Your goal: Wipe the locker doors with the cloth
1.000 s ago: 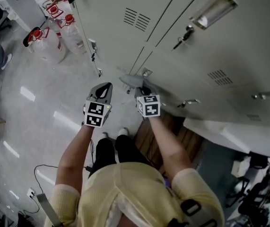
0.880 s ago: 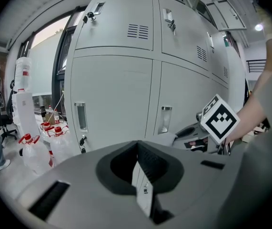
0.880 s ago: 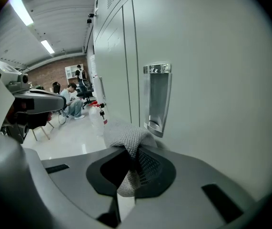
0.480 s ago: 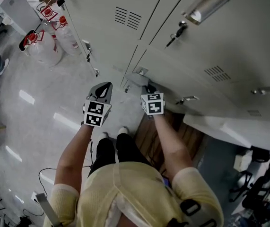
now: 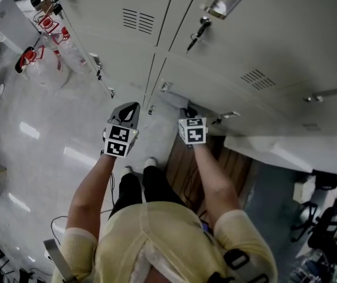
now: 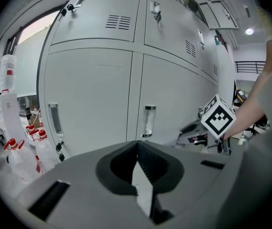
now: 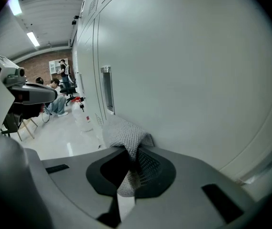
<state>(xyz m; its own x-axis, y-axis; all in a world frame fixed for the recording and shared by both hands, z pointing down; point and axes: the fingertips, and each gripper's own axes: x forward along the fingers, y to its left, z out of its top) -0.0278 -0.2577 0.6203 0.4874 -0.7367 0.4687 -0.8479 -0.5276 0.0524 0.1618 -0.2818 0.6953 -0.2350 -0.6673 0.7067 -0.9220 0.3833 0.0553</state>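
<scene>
Grey metal locker doors [image 5: 227, 58] fill the upper part of the head view. My right gripper [image 5: 185, 111] is shut on a grey knitted cloth [image 7: 126, 135]. The cloth is pressed flat against a lower locker door [image 7: 188, 80], to the right of its recessed handle [image 7: 106, 88]. In the head view the cloth itself is hard to make out. My left gripper [image 5: 128, 109] hangs a little away from the lockers, shut with nothing between its jaws [image 6: 138, 175]. It faces two lower doors [image 6: 88, 94].
Plastic bottles with red caps [image 5: 38, 58] stand on the shiny floor at the left of the lockers. A key [image 5: 196, 31] hangs from an upper door's lock. A brown wooden panel [image 5: 186, 164] lies under my right arm. People [image 7: 59, 92] sit far down the room.
My right gripper has slid the cloth to the right along the lower door, away from the recessed handle. The left gripper has stayed where it was.
</scene>
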